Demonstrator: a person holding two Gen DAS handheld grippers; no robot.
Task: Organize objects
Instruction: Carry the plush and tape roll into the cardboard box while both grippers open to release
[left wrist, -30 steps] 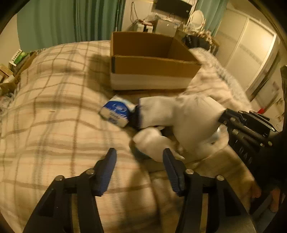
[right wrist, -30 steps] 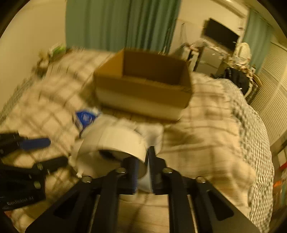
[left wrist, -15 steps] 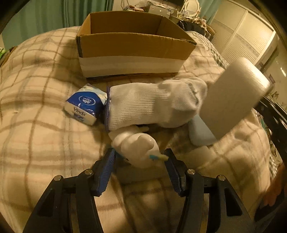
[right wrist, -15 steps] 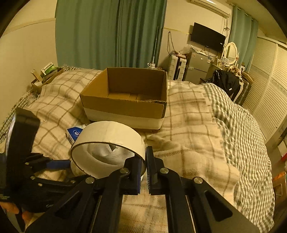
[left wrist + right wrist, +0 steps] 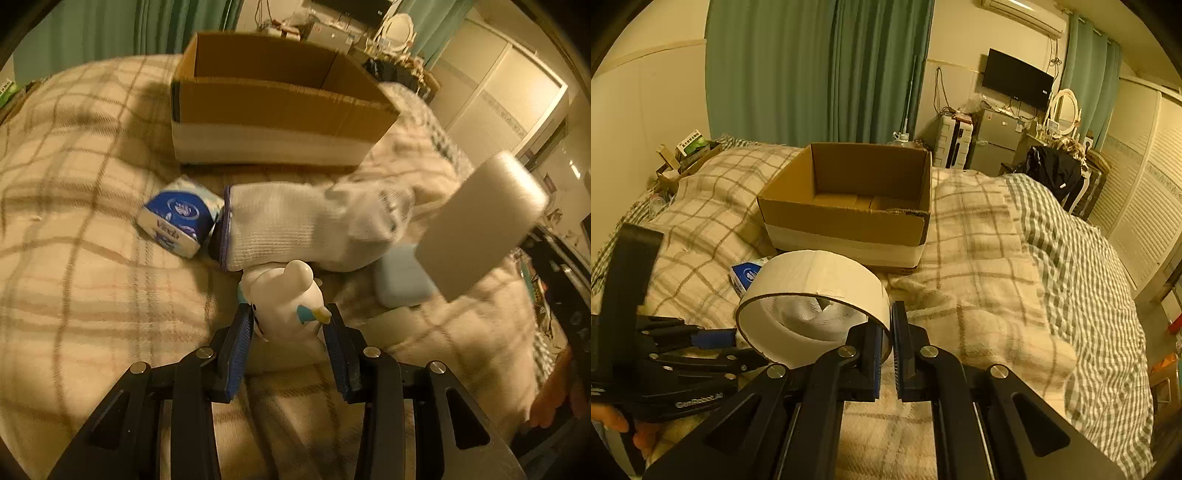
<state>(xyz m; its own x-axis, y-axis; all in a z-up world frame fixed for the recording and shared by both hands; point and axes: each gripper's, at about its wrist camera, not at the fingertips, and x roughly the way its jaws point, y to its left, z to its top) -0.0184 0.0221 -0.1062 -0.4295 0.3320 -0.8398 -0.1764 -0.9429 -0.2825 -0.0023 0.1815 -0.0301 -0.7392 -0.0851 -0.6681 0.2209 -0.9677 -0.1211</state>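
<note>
Left gripper (image 5: 290, 328) jaws closing around white bear figurine (image 5: 286, 304) lying on plaid blanket (image 5: 92, 295), should squeeze mid-body squarely before lifting; right gripper (image 5: 891, 343) pressed tight on tape roll (image 5: 812, 295) wall, held up; 1 empty cardboard box (image 5: 849, 218) just beyond.

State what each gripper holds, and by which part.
The right gripper pinches the white tape roll by its wall at the near edge. The left gripper is closing around the white bear figurine, its fingers flanking the body.
</note>
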